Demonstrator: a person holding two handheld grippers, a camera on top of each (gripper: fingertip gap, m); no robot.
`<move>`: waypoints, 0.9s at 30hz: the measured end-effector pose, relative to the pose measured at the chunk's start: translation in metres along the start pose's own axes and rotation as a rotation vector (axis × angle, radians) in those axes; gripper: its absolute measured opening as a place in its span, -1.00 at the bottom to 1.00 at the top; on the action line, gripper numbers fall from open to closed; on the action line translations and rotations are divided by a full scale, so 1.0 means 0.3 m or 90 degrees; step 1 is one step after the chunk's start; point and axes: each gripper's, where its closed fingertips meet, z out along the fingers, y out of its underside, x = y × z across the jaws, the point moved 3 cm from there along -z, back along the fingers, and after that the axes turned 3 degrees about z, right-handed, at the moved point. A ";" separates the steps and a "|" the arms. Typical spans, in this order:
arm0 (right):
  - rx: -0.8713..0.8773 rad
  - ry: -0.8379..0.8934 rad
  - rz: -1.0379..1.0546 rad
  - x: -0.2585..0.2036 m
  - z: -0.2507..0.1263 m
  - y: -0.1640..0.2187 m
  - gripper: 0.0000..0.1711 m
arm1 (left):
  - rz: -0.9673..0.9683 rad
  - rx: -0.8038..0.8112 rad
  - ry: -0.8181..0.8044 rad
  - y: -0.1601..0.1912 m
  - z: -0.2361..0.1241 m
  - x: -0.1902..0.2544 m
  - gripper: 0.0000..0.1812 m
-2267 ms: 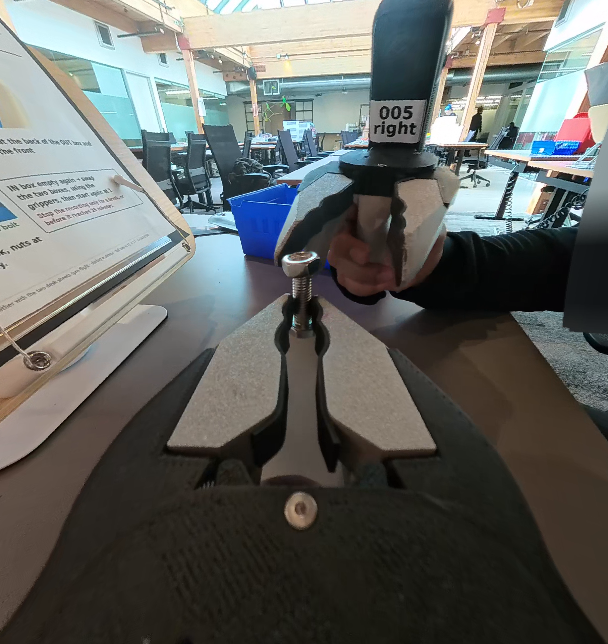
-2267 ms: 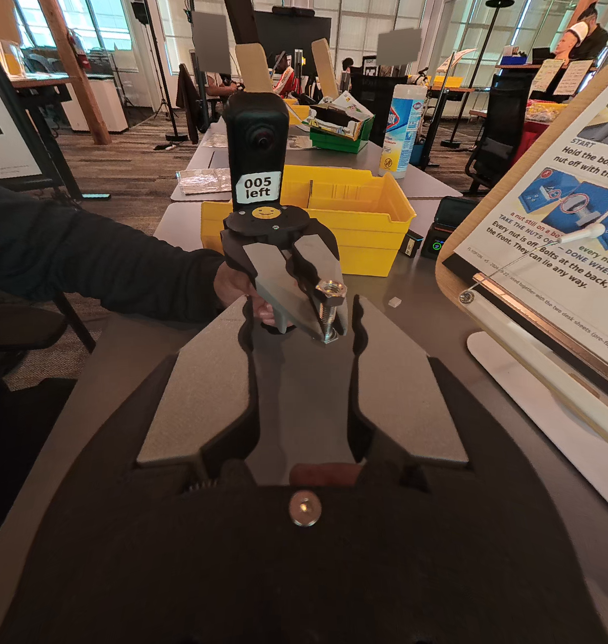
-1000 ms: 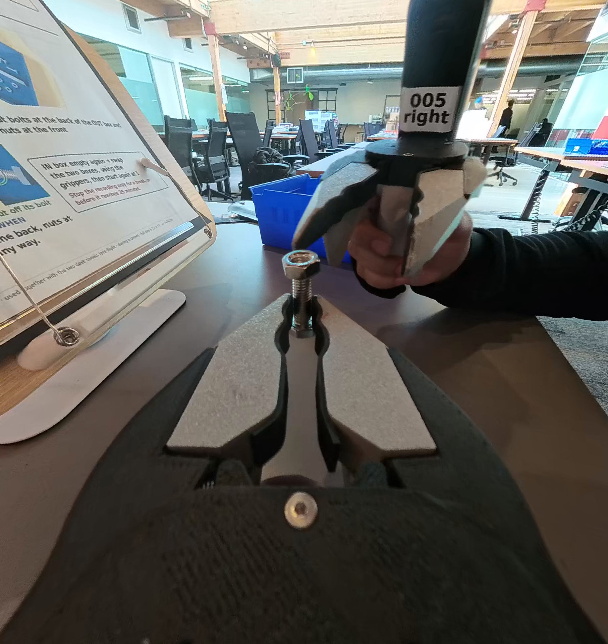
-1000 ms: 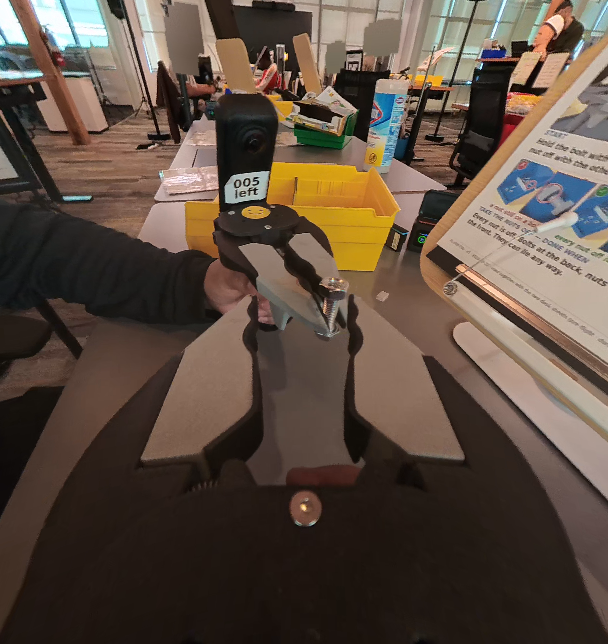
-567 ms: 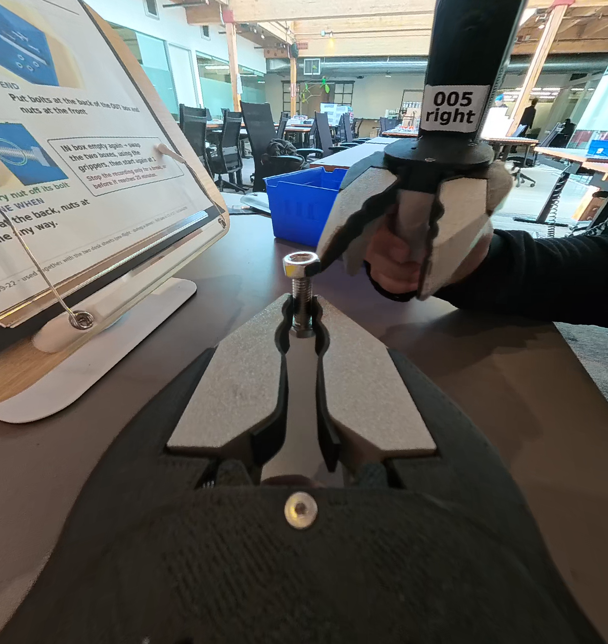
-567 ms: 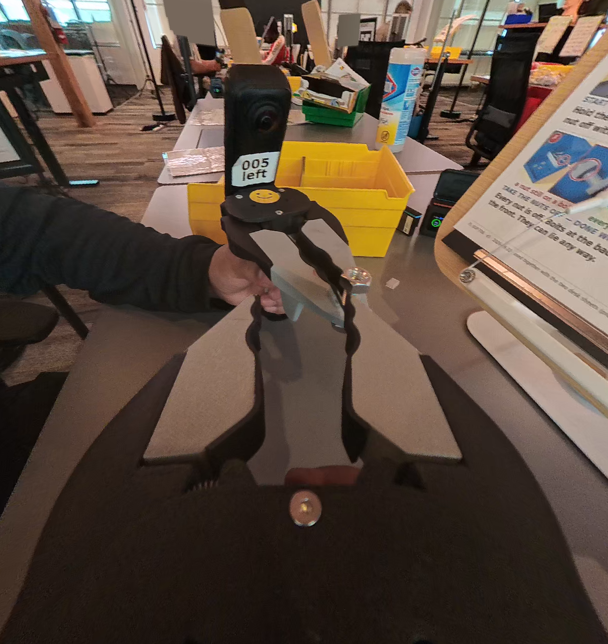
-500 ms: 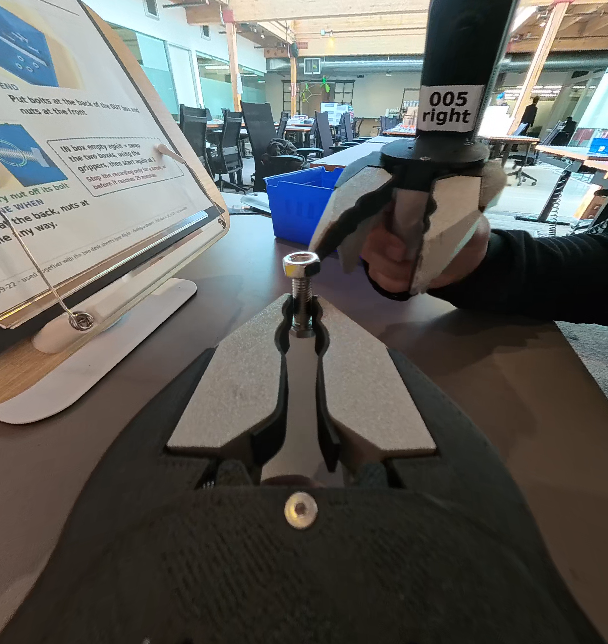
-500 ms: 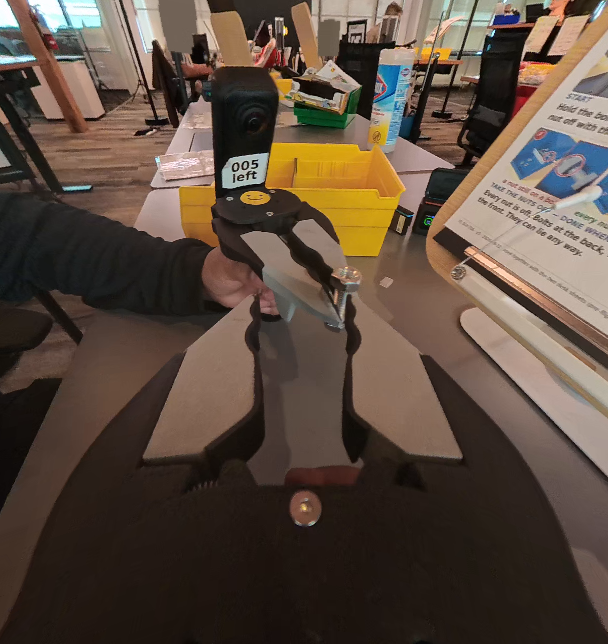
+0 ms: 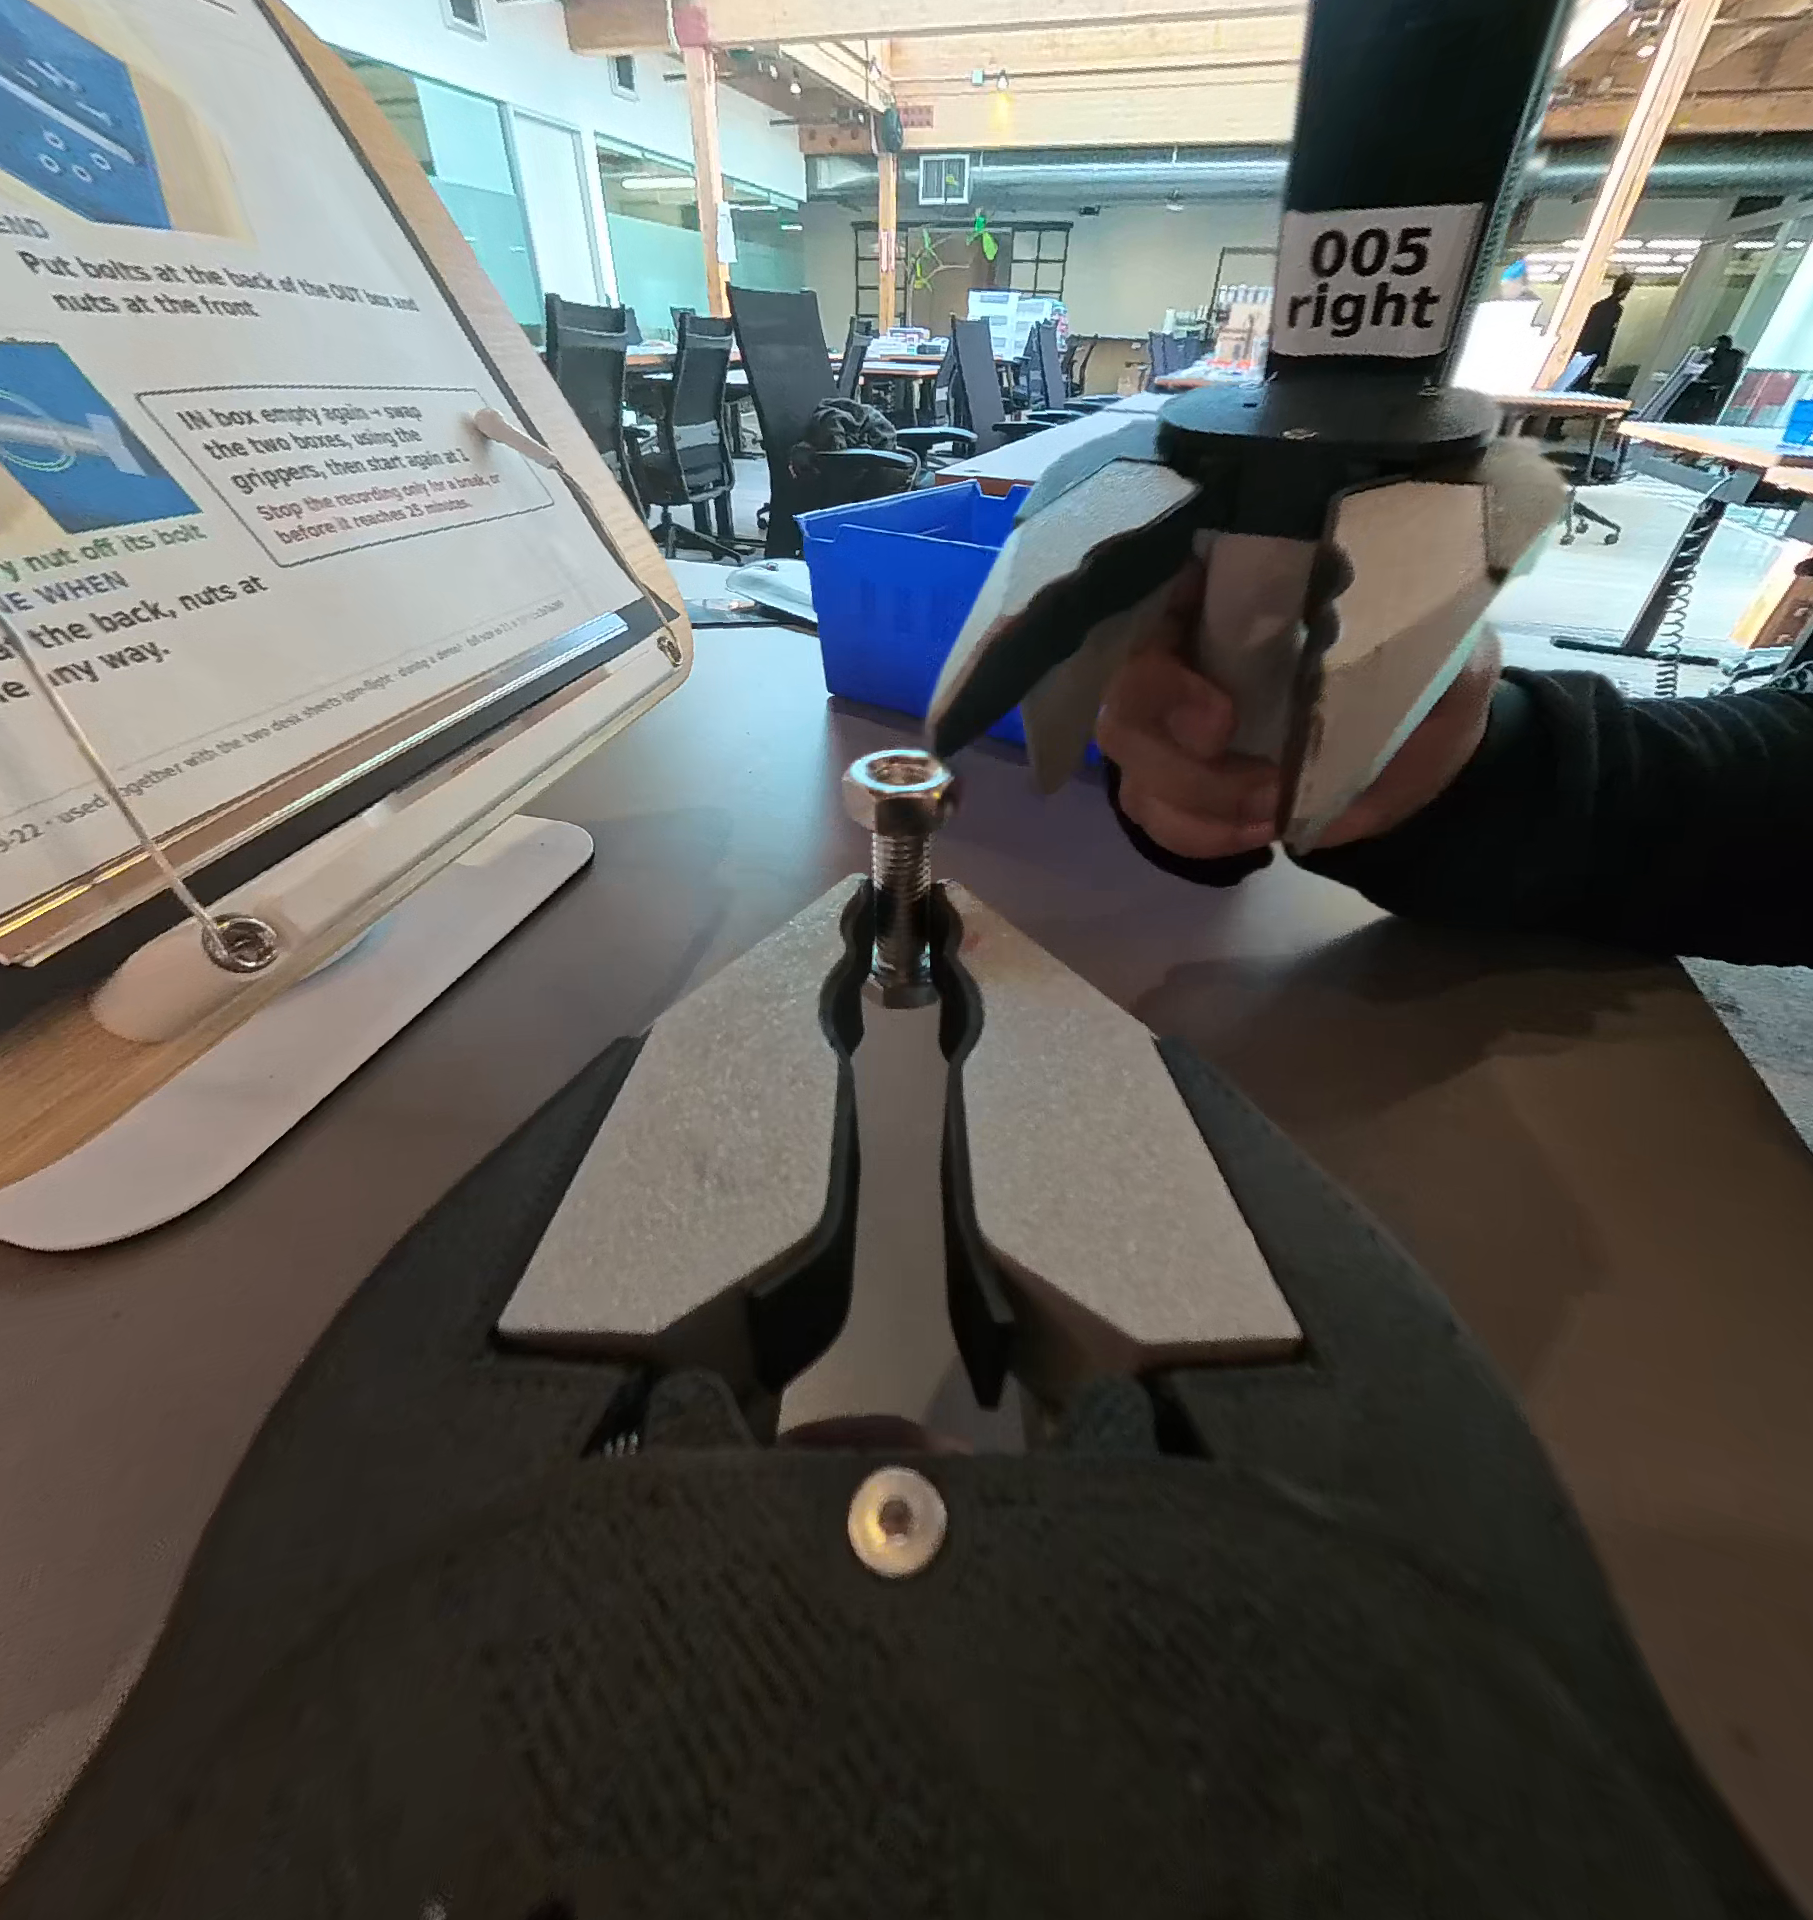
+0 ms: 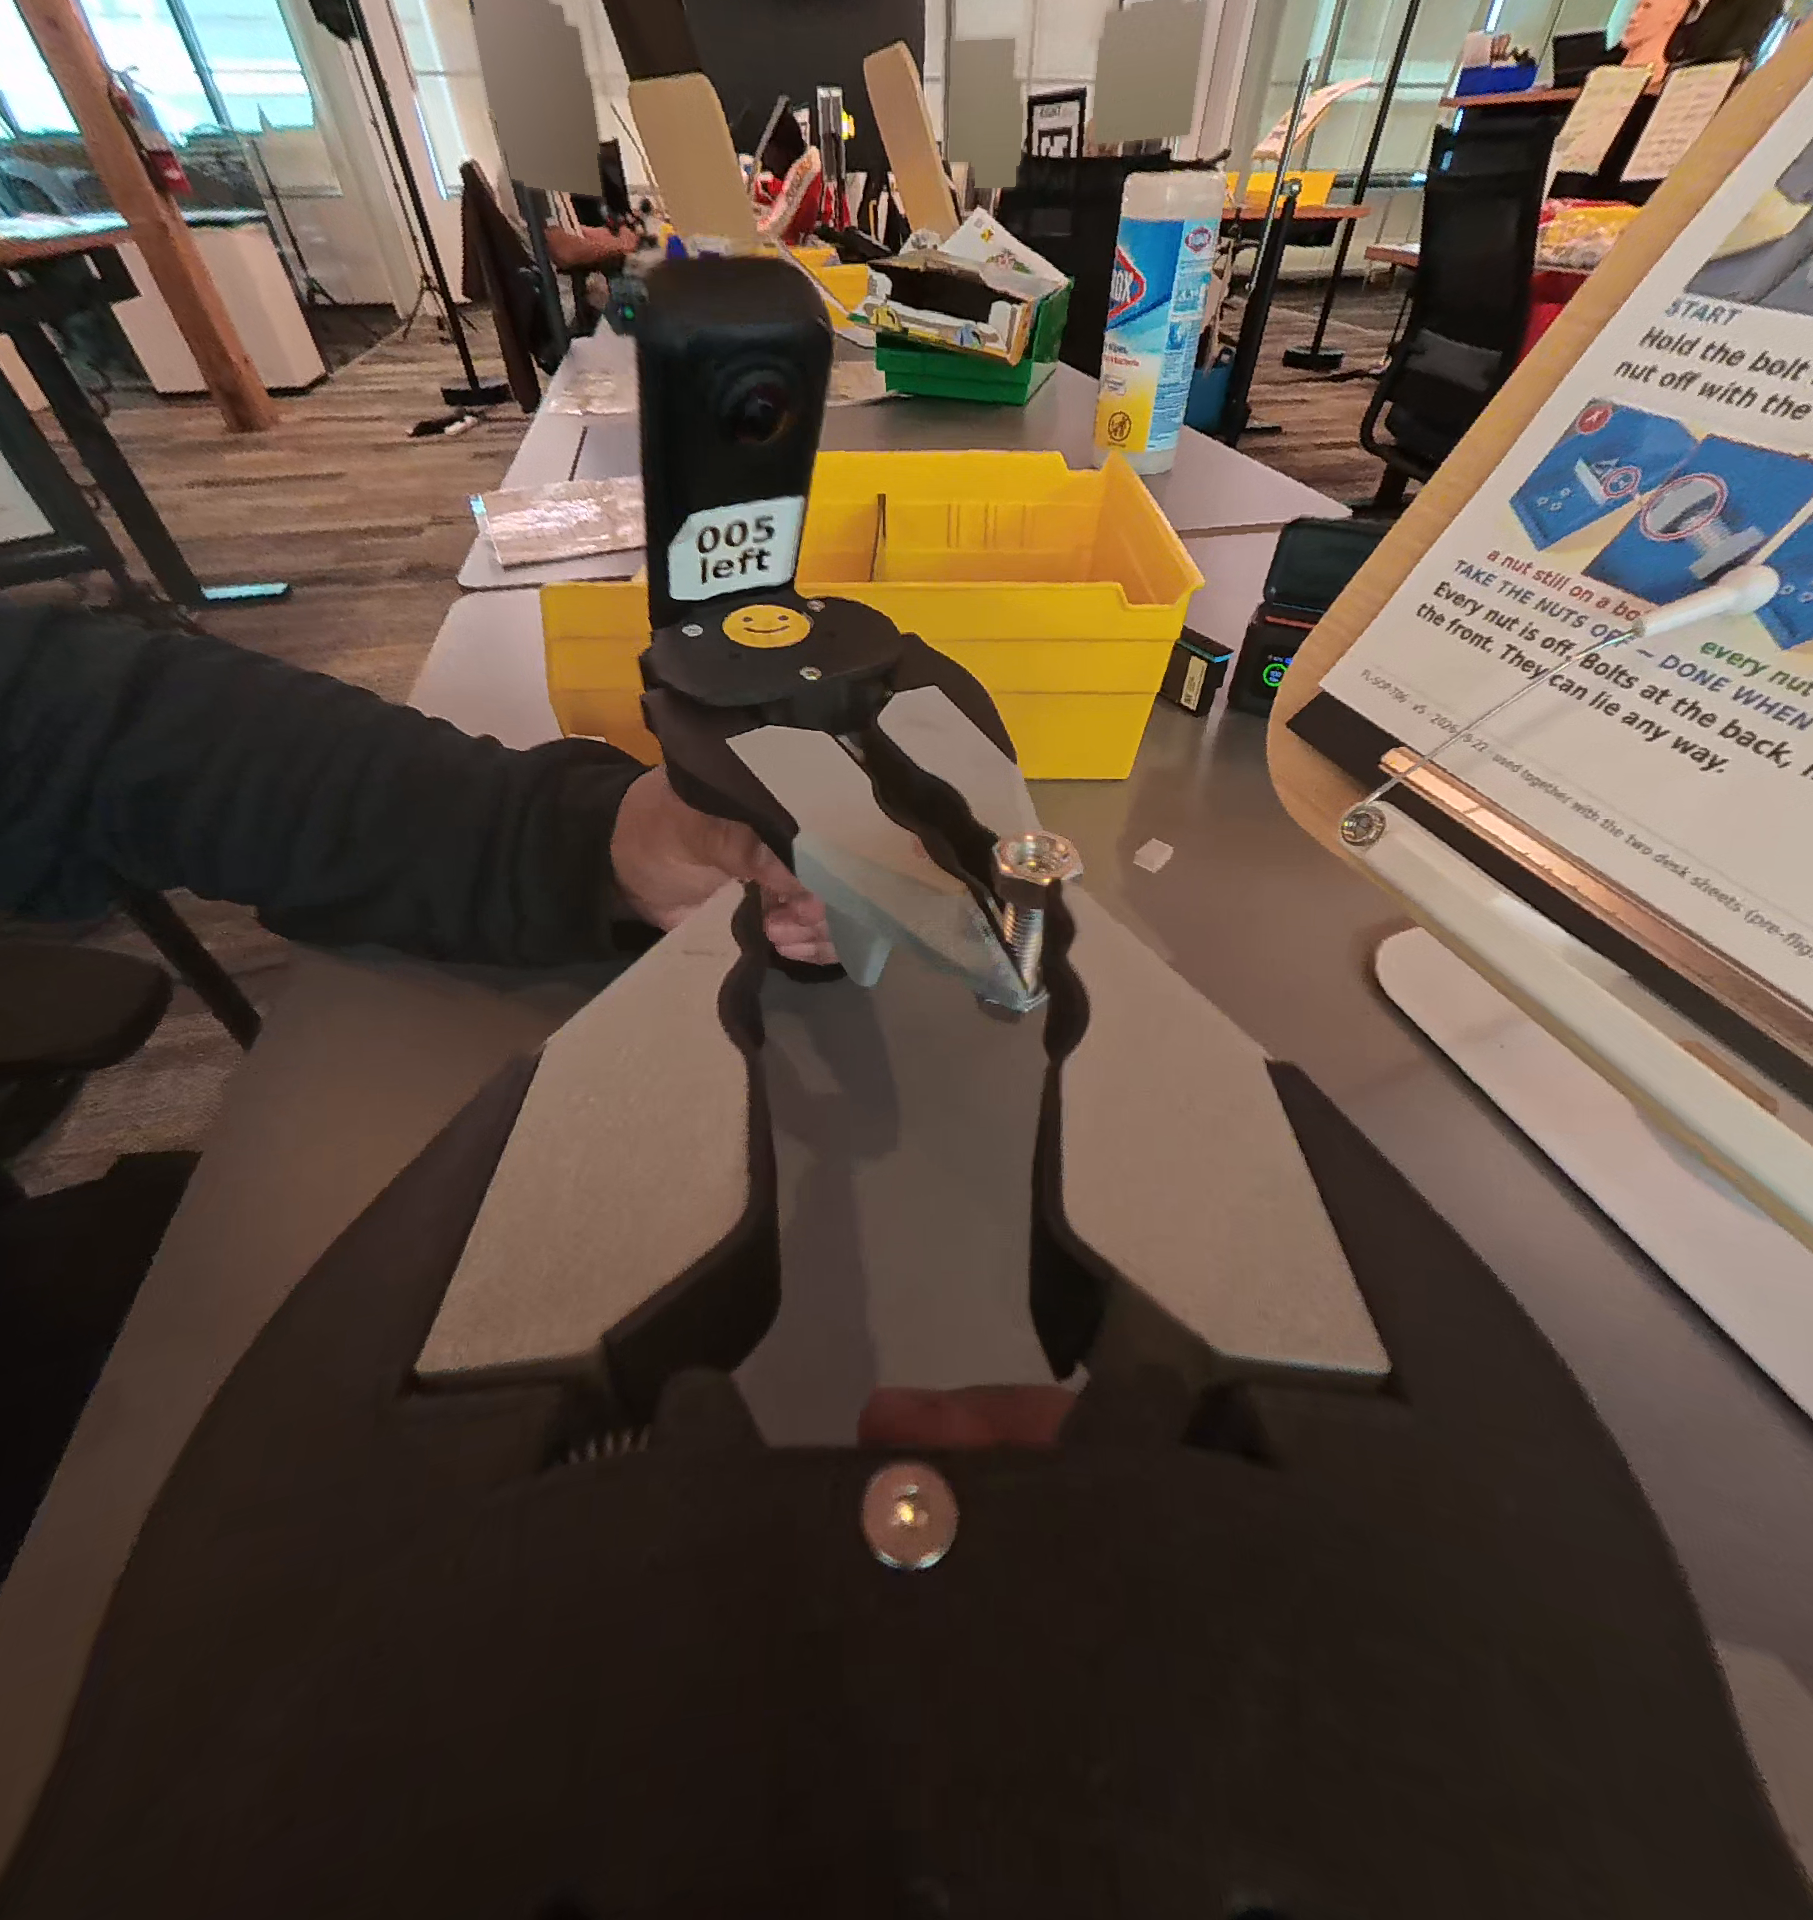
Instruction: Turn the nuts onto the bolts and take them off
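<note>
My left gripper point(image 9: 900, 914) is shut on a steel bolt point(image 9: 900, 894) and holds it upright above the dark table. A hex nut point(image 9: 897, 781) sits on the bolt's top end. My right gripper point(image 9: 1120, 779) is open, and one of its fingertips point(image 9: 938, 740) is right by the nut. In the right wrist view my right gripper point(image 10: 902, 935) is open and empty. There the nut point(image 10: 1035, 860) and bolt point(image 10: 1027, 935) stand just inside its right finger, held by the left gripper point(image 10: 1016, 987).
A tilted instruction board on a white stand point(image 9: 258, 520) is at the left, and also shows in the right wrist view point(image 10: 1608, 727). A blue bin point(image 9: 891, 613) stands behind the bolt. A yellow bin point(image 10: 985, 665), a wipes canister point(image 10: 1156, 322) and a small black device point(image 10: 1286, 644) stand beyond. About 4 cm separates my left fingertips from my right.
My right gripper has moved closer to the bolt, still open; its fingertip now reaches the nut. The left gripper keeps the bolt held upright.
</note>
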 end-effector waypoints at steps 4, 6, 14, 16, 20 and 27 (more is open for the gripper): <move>0.015 0.017 0.002 0.016 -0.018 -0.017 -0.46 | -0.005 0.004 0.002 -0.004 -0.002 -0.001 -0.92; 0.023 0.023 0.021 0.030 -0.012 -0.020 -0.37 | -0.002 0.001 0.007 -0.002 0.003 0.007 -0.92; 0.014 -0.010 0.046 0.009 0.004 -0.009 -0.41 | -0.003 0.006 -0.015 -0.007 -0.009 -0.013 -0.92; 0.025 -0.007 0.047 0.014 -0.007 -0.017 -0.41 | -0.011 0.007 -0.026 -0.007 -0.016 -0.029 -0.92; 0.033 0.015 0.057 0.035 -0.002 -0.022 -0.32 | -0.007 0.001 -0.013 -0.002 -0.005 -0.015 -0.92; -0.006 0.001 0.043 0.008 0.026 0.007 -0.37 | 0.000 -0.003 -0.028 0.000 -0.008 -0.024 -0.92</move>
